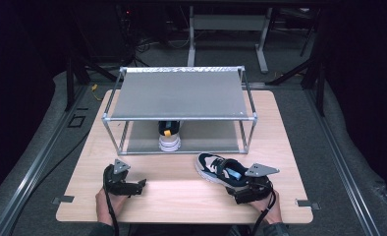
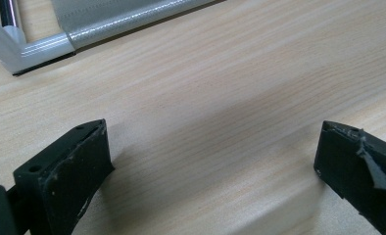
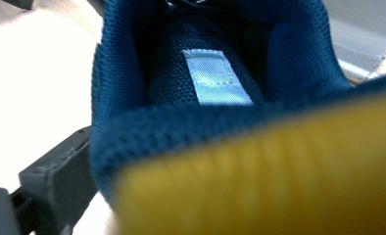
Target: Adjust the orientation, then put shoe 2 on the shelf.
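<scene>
A white, dark-blue and black sneaker [image 1: 220,168] lies on the wooden table [image 1: 172,196], toe toward the rack. My right gripper [image 1: 241,191] is at its heel. In the right gripper view the dark-blue collar [image 3: 191,122] and yellow heel tab [image 3: 279,181] sit between the jaws. The left finger [image 3: 59,171] stands wide, beside the collar, and the other finger is hidden. A matching sneaker [image 1: 169,137] stands on the rack's lower shelf. My left gripper [image 1: 140,186] rests open on the table at the front left, with bare wood between its fingertips [image 2: 78,161].
A metal-framed shoe rack [image 1: 179,118] with two grey shelves stands across the table's middle and back. Its front corner post [image 2: 14,49] is close ahead of the left gripper. The table's front edge runs just behind both hands.
</scene>
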`<action>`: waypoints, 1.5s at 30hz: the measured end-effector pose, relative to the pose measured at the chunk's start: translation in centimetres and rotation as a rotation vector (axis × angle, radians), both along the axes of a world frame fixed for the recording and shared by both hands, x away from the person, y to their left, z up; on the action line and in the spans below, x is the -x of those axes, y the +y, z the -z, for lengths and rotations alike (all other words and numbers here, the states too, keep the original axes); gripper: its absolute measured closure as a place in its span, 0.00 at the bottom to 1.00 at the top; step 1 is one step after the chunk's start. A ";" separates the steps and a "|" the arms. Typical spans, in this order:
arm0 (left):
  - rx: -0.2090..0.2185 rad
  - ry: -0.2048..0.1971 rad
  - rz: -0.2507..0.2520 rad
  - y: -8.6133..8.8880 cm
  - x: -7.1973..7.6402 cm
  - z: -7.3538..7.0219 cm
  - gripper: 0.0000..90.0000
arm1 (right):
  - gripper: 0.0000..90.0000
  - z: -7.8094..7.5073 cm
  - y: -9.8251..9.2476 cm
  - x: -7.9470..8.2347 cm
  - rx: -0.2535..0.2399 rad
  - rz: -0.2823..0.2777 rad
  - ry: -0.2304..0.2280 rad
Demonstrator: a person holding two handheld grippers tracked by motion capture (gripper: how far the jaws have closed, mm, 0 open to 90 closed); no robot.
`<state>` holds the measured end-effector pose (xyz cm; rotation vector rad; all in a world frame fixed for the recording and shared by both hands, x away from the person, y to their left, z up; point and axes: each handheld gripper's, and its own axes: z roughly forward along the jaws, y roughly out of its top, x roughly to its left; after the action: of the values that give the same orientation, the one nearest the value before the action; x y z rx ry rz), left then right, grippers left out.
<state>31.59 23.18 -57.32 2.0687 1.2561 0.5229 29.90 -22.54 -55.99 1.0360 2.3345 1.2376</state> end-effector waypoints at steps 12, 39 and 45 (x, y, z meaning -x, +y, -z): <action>-0.001 0.000 0.001 0.0 0.0 0.0 0.00 | 0.21 0.2 0.2 0.1 0.022 0.004 -0.008; 0.001 -0.002 -0.002 0.0 0.0 0.0 0.00 | 0.24 -2.1 0.1 1.9 -0.052 0.055 -0.099; -0.001 0.000 0.000 0.0 0.0 0.0 0.00 | 0.24 -2.7 0.3 1.9 -0.055 0.068 -0.118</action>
<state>31.59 23.18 -57.31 2.0698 1.2554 0.5241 28.03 -22.29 -53.28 1.0222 2.1703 1.3066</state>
